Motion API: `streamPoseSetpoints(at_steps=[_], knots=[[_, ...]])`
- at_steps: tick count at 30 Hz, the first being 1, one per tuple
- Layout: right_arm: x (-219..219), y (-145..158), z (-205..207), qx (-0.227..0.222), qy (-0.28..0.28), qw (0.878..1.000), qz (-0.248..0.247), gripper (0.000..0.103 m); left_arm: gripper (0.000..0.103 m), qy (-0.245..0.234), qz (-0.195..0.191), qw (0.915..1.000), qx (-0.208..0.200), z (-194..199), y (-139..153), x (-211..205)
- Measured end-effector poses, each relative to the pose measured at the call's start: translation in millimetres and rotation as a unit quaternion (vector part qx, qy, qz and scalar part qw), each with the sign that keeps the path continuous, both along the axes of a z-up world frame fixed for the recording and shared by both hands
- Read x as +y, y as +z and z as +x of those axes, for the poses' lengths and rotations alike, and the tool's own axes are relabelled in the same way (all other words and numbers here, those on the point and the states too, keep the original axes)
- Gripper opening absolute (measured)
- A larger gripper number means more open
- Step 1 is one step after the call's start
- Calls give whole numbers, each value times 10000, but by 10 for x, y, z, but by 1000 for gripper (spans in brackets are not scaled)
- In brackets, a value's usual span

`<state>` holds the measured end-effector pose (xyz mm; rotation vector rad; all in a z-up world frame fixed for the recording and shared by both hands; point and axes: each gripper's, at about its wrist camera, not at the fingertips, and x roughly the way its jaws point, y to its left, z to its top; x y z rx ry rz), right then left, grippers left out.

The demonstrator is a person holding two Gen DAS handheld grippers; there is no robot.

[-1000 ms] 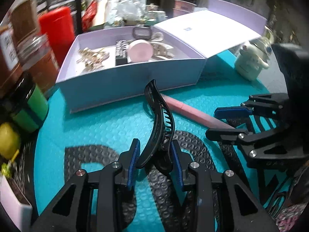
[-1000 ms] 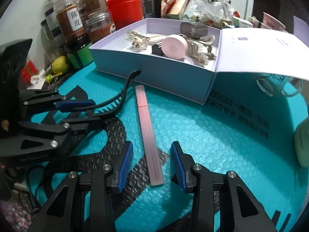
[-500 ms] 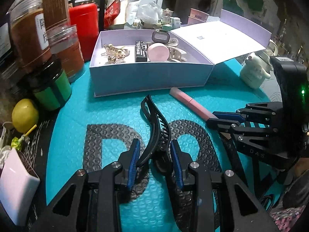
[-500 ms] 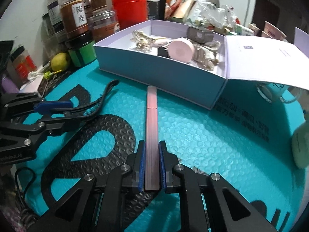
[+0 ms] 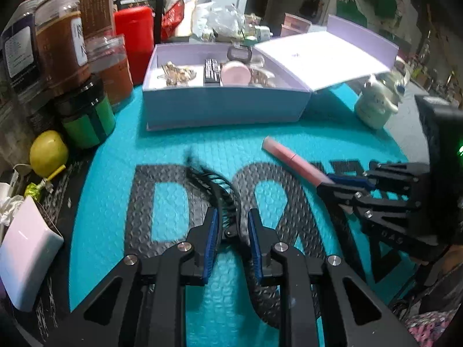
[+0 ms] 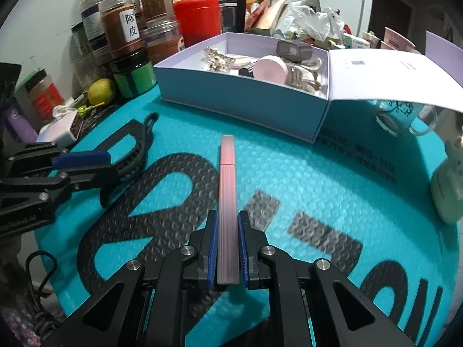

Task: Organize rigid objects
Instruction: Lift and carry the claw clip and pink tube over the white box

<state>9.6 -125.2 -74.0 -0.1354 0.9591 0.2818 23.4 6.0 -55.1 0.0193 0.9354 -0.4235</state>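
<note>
Black hair clip (image 5: 215,193) is pinched in the left claw (image 5: 231,237); the right claw (image 6: 227,248) pinches a pink tube (image 6: 227,202).

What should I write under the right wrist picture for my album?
Right gripper shut on a pink tube, pointing toward the open lavender box.

A lived-in home table — spice jars (image 6: 124,29), a lemon (image 5: 48,152), snack bags (image 6: 301,14) crowd it.
</note>
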Motion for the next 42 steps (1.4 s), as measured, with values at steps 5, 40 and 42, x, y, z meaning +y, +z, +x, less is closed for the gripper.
streamPoseSetpoints(at_steps=[5, 40, 42], knots=[[-41, 9, -53, 18, -99, 9999, 105, 13, 26, 146, -206, 9989, 400, 107, -131, 38], [-13, 240, -50, -112, 63, 9989, 452, 13, 20, 607, -164, 9979, -169, 199, 67, 119], [-10, 275, -53, -140, 76, 9988, 468, 13, 20, 587, -121, 9979, -227, 208, 124, 110]])
